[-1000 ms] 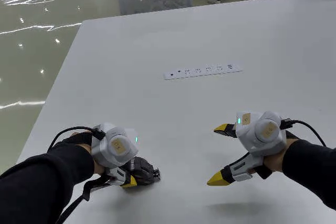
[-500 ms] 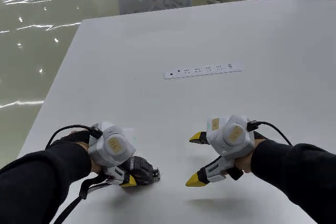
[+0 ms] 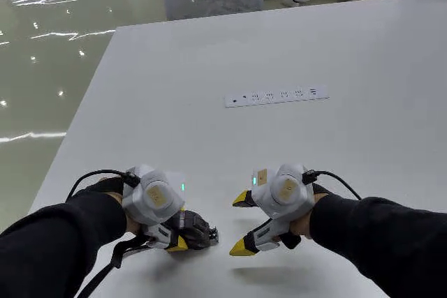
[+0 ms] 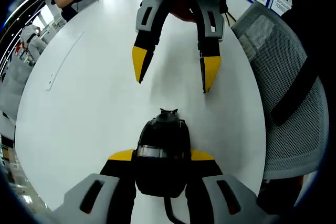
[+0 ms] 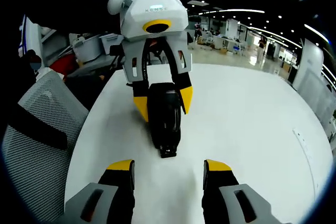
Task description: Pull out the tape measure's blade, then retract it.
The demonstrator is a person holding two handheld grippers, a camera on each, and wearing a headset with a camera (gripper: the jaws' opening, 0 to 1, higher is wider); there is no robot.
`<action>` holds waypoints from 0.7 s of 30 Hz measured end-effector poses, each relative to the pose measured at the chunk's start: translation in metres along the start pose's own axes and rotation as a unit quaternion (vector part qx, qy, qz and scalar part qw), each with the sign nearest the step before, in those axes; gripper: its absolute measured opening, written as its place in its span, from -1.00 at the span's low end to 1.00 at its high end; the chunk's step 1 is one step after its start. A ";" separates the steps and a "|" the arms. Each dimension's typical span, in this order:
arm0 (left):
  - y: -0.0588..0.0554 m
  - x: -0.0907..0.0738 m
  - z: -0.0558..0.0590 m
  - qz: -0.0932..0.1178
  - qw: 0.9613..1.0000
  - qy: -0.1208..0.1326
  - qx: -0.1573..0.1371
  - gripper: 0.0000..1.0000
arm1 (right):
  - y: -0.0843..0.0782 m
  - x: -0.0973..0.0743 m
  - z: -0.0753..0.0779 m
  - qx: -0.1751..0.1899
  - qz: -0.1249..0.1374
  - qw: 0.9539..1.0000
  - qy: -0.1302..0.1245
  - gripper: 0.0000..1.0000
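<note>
1. Left hand-held gripper [image 3: 180, 236] pinching black tape measure [image 3: 195, 227]; it sits on the white tabletop [image 3: 174, 102], well nearer the person than the power strip [image 3: 276, 95], off its left end.
2. Right hand-held gripper [image 3: 239, 223]: jaws spread, nearer the person than the power strip, yellow tips pointing at the tape measure, not touching.

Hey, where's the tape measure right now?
In the head view the tape measure sits low left on the white table, clamped in the left gripper, its blade end facing the open right gripper close beside it.
</note>
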State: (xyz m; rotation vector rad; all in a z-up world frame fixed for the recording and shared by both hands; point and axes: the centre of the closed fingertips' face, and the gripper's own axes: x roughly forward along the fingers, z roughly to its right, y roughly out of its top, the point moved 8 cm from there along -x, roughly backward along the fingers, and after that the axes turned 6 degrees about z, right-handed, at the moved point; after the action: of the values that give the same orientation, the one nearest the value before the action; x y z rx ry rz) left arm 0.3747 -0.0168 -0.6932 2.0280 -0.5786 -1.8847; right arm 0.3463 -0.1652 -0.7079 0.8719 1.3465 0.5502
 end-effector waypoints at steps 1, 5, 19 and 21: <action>0.000 0.000 0.000 0.001 1.000 0.000 0.000 -0.39 | -0.001 0.004 0.001 -0.002 -0.004 1.000 0.004 -0.06; -0.001 0.000 -0.001 0.006 1.000 -0.001 -0.004 -0.38 | -0.001 0.014 0.001 0.000 -0.008 1.000 0.014 -0.15; -0.003 0.000 0.000 0.021 1.000 0.000 -0.005 -0.39 | -0.007 0.034 0.000 -0.008 -0.032 0.999 0.031 -0.49; -0.003 0.001 0.000 0.022 1.000 0.000 -0.006 -0.38 | -0.006 0.037 0.001 -0.010 -0.034 0.999 0.028 -0.53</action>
State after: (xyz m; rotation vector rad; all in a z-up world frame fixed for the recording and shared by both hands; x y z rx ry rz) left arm 0.3755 -0.0143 -0.6951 1.9918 -0.6062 -1.8596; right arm 0.3524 -0.1404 -0.7347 0.7962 1.4143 0.5392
